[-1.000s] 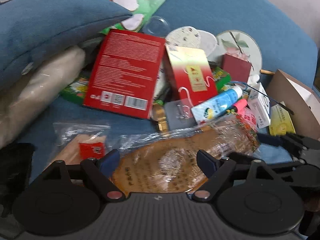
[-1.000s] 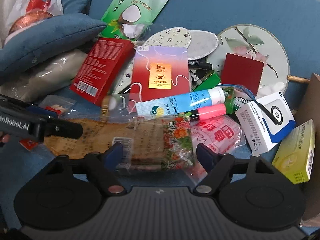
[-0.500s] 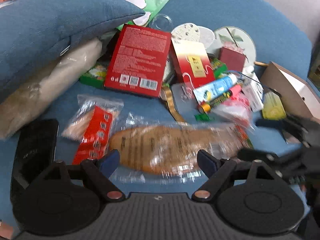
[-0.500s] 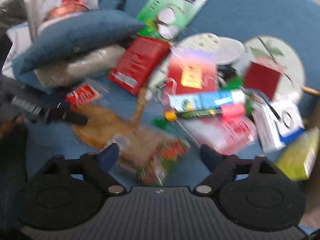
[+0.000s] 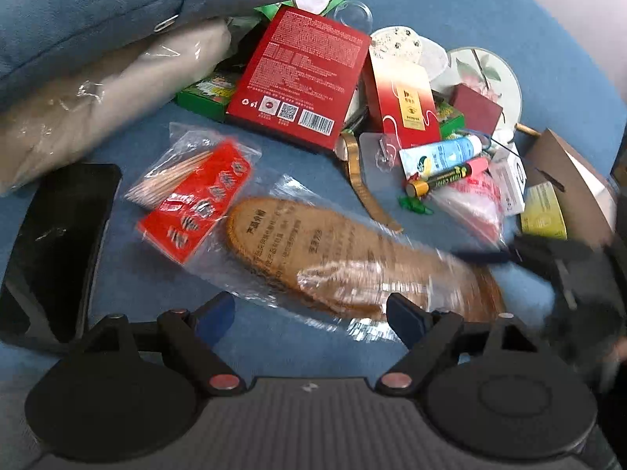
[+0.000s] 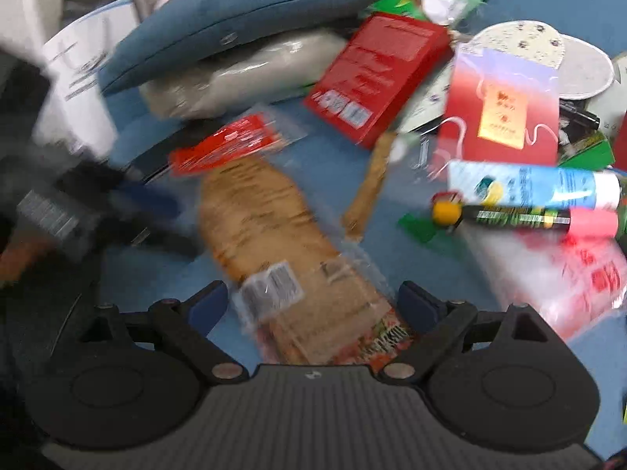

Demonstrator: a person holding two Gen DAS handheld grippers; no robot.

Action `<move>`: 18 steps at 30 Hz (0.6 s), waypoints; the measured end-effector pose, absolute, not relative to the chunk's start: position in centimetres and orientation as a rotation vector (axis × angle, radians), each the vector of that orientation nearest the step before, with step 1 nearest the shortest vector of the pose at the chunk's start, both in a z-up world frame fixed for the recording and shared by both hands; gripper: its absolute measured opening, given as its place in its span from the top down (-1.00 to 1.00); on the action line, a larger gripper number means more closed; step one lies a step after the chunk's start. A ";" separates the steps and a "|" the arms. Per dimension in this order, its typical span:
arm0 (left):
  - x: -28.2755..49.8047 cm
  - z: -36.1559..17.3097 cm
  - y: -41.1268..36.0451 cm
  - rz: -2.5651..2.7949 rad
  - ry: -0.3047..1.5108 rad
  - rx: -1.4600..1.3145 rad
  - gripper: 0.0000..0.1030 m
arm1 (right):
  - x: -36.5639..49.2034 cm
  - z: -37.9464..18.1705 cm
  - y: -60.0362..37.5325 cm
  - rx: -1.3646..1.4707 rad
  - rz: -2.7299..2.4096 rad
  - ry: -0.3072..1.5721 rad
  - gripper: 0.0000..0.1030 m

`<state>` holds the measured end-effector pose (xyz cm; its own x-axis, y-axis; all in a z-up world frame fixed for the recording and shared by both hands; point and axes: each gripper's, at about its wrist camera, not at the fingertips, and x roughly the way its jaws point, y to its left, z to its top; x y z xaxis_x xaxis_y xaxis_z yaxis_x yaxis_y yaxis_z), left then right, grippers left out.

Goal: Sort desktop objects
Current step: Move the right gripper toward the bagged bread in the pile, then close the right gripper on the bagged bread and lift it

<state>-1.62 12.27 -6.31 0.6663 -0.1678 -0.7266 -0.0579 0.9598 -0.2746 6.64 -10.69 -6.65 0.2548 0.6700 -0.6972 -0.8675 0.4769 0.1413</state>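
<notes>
Motion blurs the right view; both grippers, left [image 5: 309, 313] and right [image 6: 313, 305], gape released over a bagged insole [image 5: 352, 258] on blue fabric [image 5: 450, 8].

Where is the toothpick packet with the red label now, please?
In the left wrist view, the toothpick packet lies left of centre on the blue surface, between the black phone and the wrapped insole.

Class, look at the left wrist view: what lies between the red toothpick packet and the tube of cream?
In the left wrist view, between the toothpick packet and the tube: bare blue cloth and a gold strap.
</notes>
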 end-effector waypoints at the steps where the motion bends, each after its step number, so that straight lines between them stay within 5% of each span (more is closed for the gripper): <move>1: -1.4 -6.4 12.1 -0.063 0.838 -0.284 -0.70 | 5.6 -6.6 -11.1 -0.308 1.071 0.776 -0.79; 18: 0.8 -6.6 8.0 -0.127 0.854 -0.232 -0.67 | -1.0 -6.0 -11.2 -0.204 0.785 0.724 -0.68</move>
